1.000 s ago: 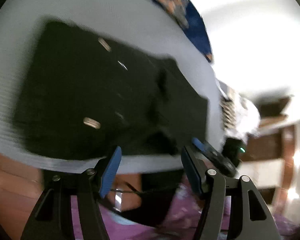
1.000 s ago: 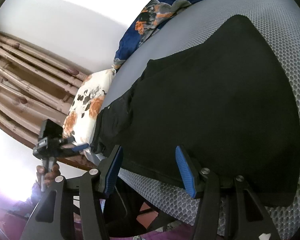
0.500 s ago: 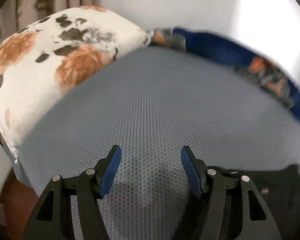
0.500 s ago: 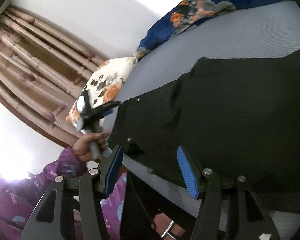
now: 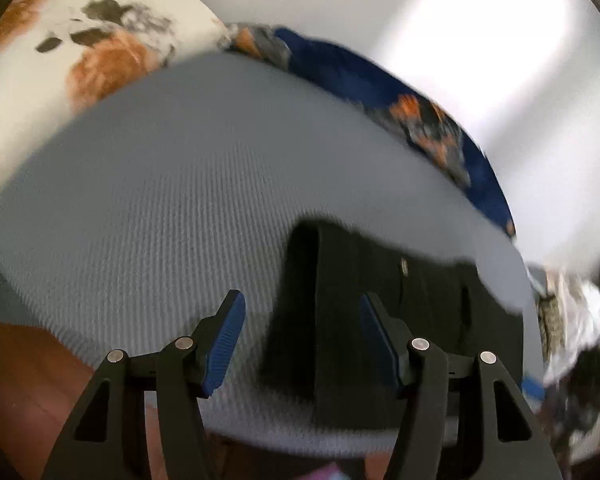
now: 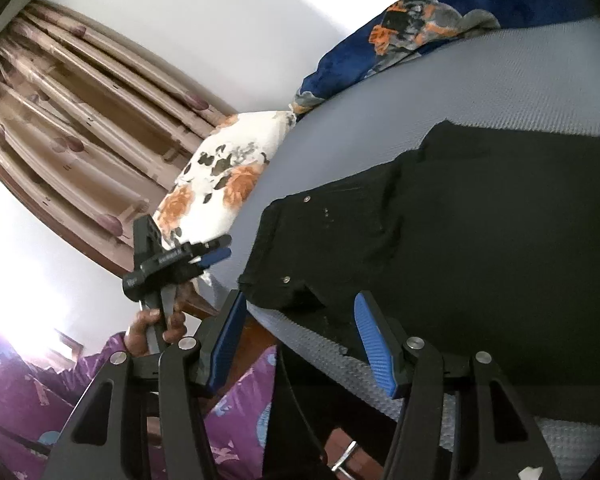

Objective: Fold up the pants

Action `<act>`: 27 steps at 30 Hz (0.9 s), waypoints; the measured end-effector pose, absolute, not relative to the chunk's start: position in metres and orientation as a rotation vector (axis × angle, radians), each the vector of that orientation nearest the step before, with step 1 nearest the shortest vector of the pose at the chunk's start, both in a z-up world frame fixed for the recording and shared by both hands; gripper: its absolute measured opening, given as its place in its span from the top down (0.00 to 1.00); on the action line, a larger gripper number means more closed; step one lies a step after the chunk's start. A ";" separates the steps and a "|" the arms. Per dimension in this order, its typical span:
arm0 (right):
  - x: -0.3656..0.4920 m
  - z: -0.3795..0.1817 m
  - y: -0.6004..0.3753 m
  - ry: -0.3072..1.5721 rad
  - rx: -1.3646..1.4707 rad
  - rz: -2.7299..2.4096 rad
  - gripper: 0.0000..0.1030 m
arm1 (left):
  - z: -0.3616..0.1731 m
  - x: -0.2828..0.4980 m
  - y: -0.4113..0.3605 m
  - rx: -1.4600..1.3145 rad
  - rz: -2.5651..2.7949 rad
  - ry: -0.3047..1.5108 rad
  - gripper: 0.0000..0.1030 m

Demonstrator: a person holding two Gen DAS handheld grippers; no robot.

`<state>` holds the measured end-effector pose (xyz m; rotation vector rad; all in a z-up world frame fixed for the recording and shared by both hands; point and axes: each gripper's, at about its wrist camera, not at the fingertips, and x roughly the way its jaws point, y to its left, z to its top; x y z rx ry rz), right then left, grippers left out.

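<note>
The black pants (image 6: 480, 232) lie flat on the bed (image 5: 172, 208), waistband near its front edge. Left claw (image 5: 300, 336) and right claw (image 6: 296, 340) are both released, empty. Risk: gripping only the top layer would skew the fold.

The left hand-held gripper (image 5: 300, 336) has swung away from the black cloth pants (image 5: 380, 320), over to the white flowery pillow (image 5: 80, 40), and back to the pants' waist end. The right hand-held gripper (image 6: 298, 336) has lifted and rolled a bit.
</note>
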<state>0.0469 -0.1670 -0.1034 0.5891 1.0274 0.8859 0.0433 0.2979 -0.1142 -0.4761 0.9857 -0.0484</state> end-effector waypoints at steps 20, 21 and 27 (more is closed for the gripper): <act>0.038 -0.118 -0.161 1.075 0.581 0.831 0.44 | -0.107 0.074 0.253 -0.249 -0.307 1.113 0.91; 0.039 -0.122 -0.162 1.083 0.588 0.829 0.44 | -0.106 0.072 0.254 -0.220 -0.297 1.099 0.91; 0.042 -0.145 -0.165 1.132 0.636 0.799 0.44 | -0.122 0.091 0.260 -0.204 -0.262 1.121 0.91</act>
